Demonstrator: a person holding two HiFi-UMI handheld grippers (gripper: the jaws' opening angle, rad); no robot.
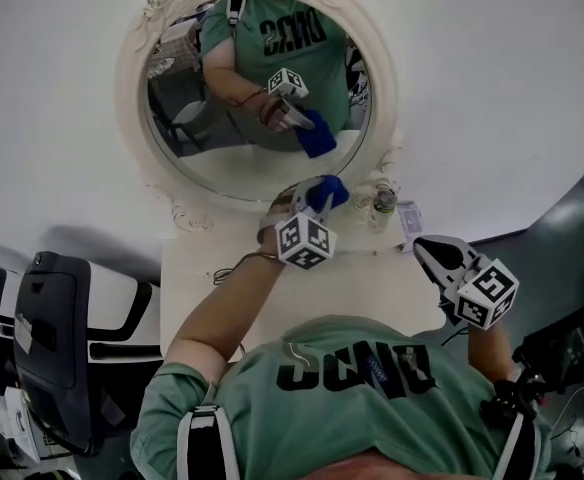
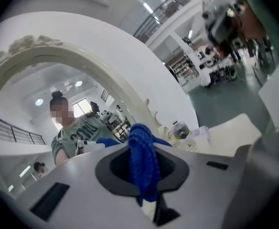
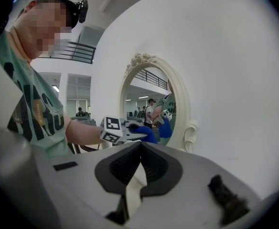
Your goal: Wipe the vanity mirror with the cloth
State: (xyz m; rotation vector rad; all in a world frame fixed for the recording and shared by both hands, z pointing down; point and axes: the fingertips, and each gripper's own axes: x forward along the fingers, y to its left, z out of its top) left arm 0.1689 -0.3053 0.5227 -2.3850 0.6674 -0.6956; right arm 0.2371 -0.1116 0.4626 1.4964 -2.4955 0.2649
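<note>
The oval vanity mirror in a cream carved frame hangs on the white wall. My left gripper is shut on a blue cloth, held at the mirror's lower right rim. Both are reflected in the glass. In the left gripper view the cloth stands bunched between the jaws, with the mirror close ahead. My right gripper hangs low at the right, away from the mirror. It is shut and holds nothing, its jaws meeting. From it I see the mirror and the cloth.
A white vanity top lies under the mirror, with small bottles at its back edge by the frame. One bottle shows just right of the cloth. A black and white chair stands at the left.
</note>
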